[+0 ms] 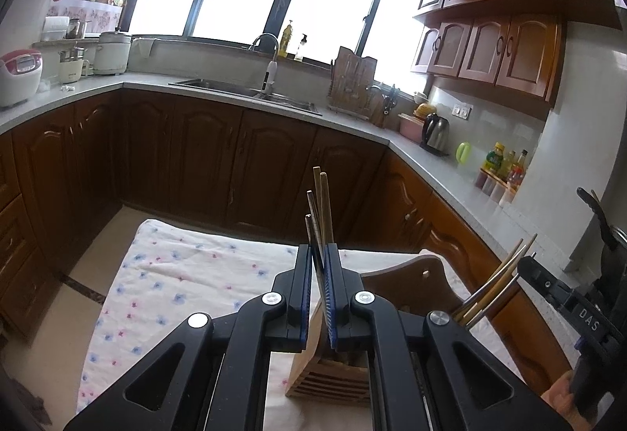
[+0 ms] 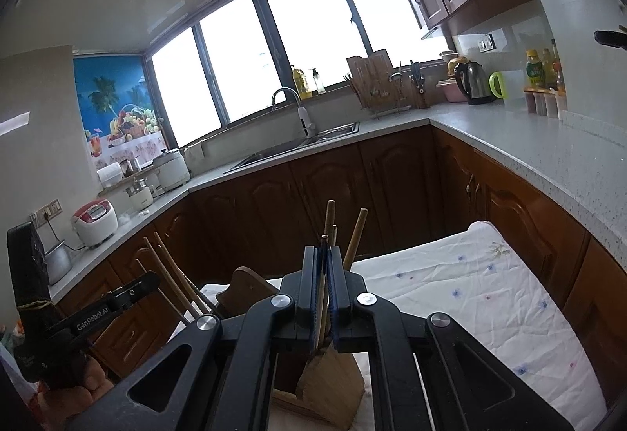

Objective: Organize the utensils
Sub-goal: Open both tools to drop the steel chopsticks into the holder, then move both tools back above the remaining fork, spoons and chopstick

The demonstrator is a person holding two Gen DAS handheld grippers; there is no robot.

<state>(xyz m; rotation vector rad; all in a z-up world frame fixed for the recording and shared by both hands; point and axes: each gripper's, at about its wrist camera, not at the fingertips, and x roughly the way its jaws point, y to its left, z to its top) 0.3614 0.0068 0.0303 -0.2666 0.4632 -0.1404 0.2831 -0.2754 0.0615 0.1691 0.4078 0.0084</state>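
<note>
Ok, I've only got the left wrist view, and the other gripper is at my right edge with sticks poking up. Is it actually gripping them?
Observer: Yes. In the right wrist view the right gripper has its jaws shut on a few chopsticks, above the wooden holder.
Operator: Any stick outside that grip?
Observer: One loose chopstick leans to the right beside the jaws, not between them; its lower end is hidden.
</note>
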